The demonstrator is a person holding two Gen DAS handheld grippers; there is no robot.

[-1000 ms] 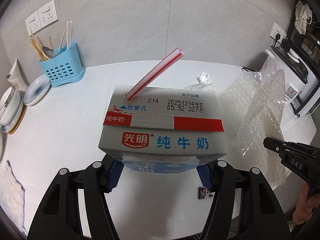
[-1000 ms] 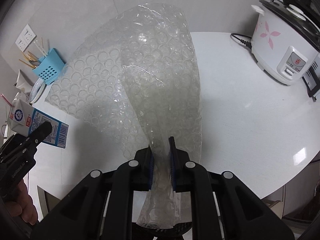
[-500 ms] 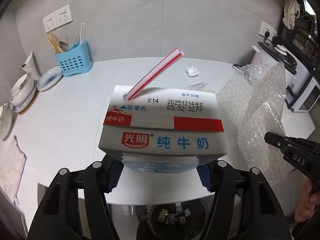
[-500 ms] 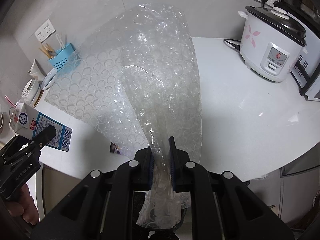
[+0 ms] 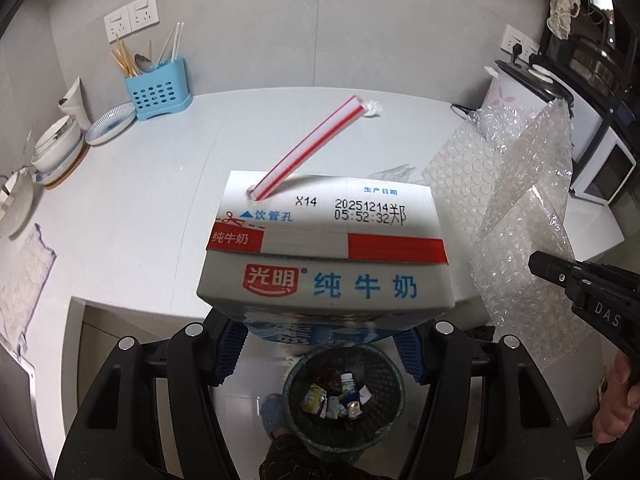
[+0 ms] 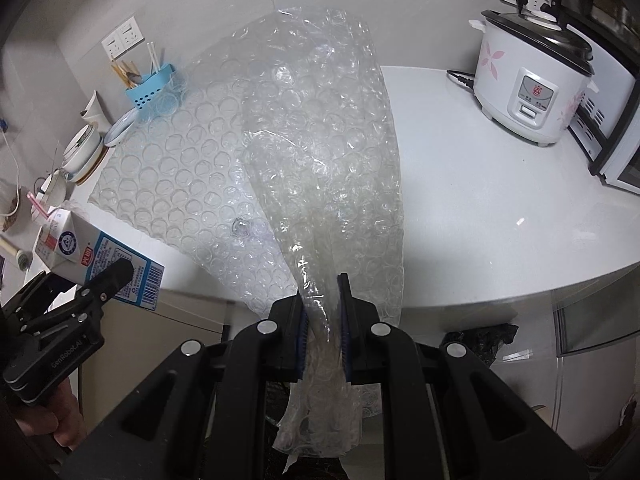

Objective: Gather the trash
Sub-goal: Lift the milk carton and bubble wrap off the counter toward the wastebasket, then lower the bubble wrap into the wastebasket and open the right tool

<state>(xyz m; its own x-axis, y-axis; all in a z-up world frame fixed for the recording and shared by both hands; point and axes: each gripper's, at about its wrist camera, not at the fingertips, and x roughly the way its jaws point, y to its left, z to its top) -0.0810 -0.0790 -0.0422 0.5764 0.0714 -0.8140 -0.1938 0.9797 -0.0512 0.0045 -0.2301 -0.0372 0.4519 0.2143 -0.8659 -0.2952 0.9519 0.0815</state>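
Observation:
A white and blue milk carton [image 5: 324, 256] with a red-striped straw [image 5: 308, 148] sits clamped between the blue pads of my left gripper [image 5: 320, 344], which is shut on it. Below it stands a dark mesh trash bin [image 5: 344, 396] holding several scraps. My right gripper [image 6: 323, 320] is shut on a clear sheet of bubble wrap [image 6: 288, 152] that hangs up and out in front of it. In the left wrist view the bubble wrap [image 5: 516, 216] and the right gripper's black tip sit at the right. The right wrist view shows the carton [image 6: 96, 252] at the left.
A white counter [image 5: 140, 200] carries a blue utensil holder [image 5: 158, 88], bowls and plates [image 5: 60, 140], a crumpled tissue [image 5: 373, 108] and a rice cooker [image 6: 532, 84]. A cloth [image 5: 22, 284] hangs at the left edge. A person's hand [image 5: 616, 412] holds the right gripper.
Both grippers have drawn back from over the counter past its front edge, each still holding its item. The trash bin has come into view under the carton.

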